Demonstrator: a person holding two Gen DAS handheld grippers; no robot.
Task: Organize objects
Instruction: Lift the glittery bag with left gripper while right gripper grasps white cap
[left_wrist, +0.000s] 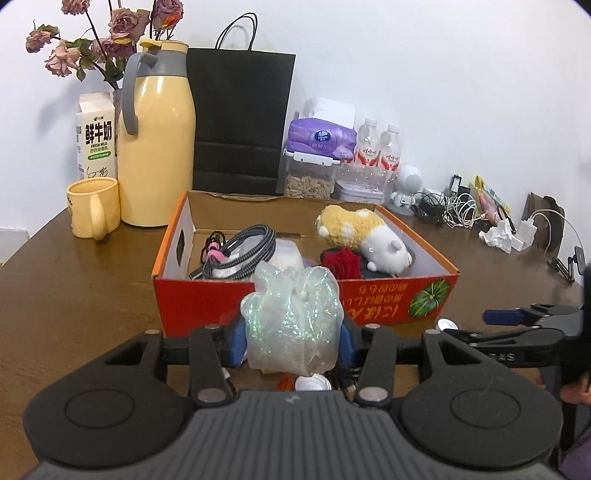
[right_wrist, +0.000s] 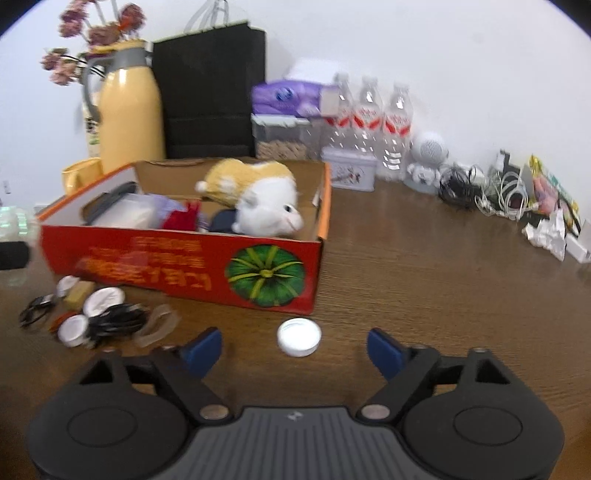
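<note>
Left wrist view: our left gripper (left_wrist: 291, 338) clamps a shimmery plastic bag (left_wrist: 291, 317) before the red box (left_wrist: 369, 299); our right gripper (right_wrist: 293, 349) gapes around a white cap (right_wrist: 299, 336), untouched.

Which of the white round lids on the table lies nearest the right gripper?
The lone white lid, lying apart between the open right gripper jaws; the others sit clustered by the box's left corner.
</note>
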